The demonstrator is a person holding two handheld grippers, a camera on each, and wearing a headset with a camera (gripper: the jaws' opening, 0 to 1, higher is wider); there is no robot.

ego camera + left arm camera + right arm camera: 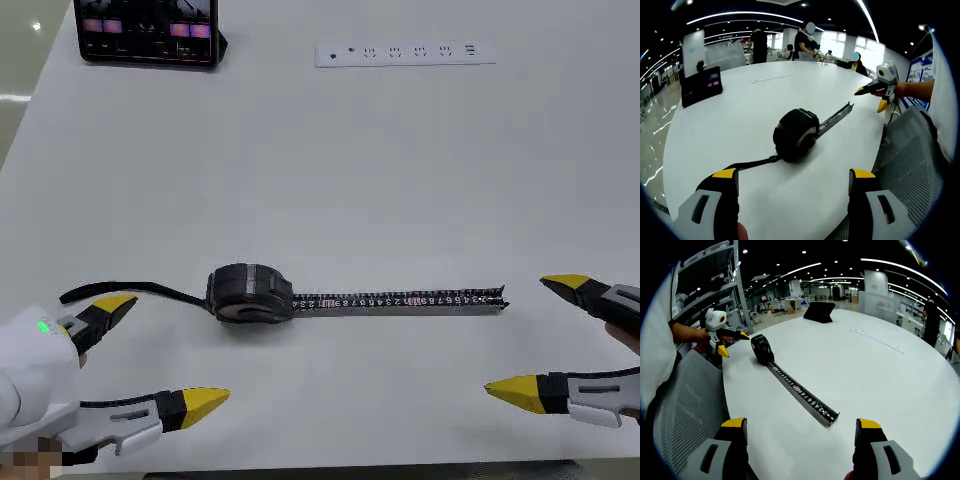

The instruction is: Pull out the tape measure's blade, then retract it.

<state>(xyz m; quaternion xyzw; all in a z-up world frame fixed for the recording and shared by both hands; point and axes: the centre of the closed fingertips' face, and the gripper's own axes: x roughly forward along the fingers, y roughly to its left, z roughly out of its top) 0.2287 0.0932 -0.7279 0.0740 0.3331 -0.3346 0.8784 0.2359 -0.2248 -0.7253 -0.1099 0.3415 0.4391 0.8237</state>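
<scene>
Tape measure [248,293]: lies on the table, near its front edge and left of centre, btwn the two grippers; neither touches it.
Table [350,170]: white, smooth, matte; near edge looks rounded in both gripper views.
Far side of table: dark tablet [148,30] propped up at far left, screen lit w/ pink patches; white power strip [405,53] lying flat, right of centre.
Room: big open hall, dark ceiling w/ long light strips [740,15] plus small spot lamps; people [802,42] standing beyond the table's far end; metal shelving [715,270] off to one side.
Below table edge: grey mesh [685,410] just under the near rim; can't tell what it belongs to.
Case: black, rounded, w/ a greyer patch on the near face; can't tell if upright or on its side.
Blade [400,300]: pulled out to the right, resting along the table; dark w/ pale numerals, a reddish mark close to the case; its end is near the right gripper but apart from it.
Strap [120,290]: black, runs left from the case along the table, ending near the left gripper's far jaw.
Left gripper [170,350]: near left; jaws spread wide, yellow tips pointing right at the case, nothing held; white body w/ green light.
Right gripper [522,336]: near right; jaws spread wide, yellow tips pointing left at the blade end, nothing btwn them.
</scene>
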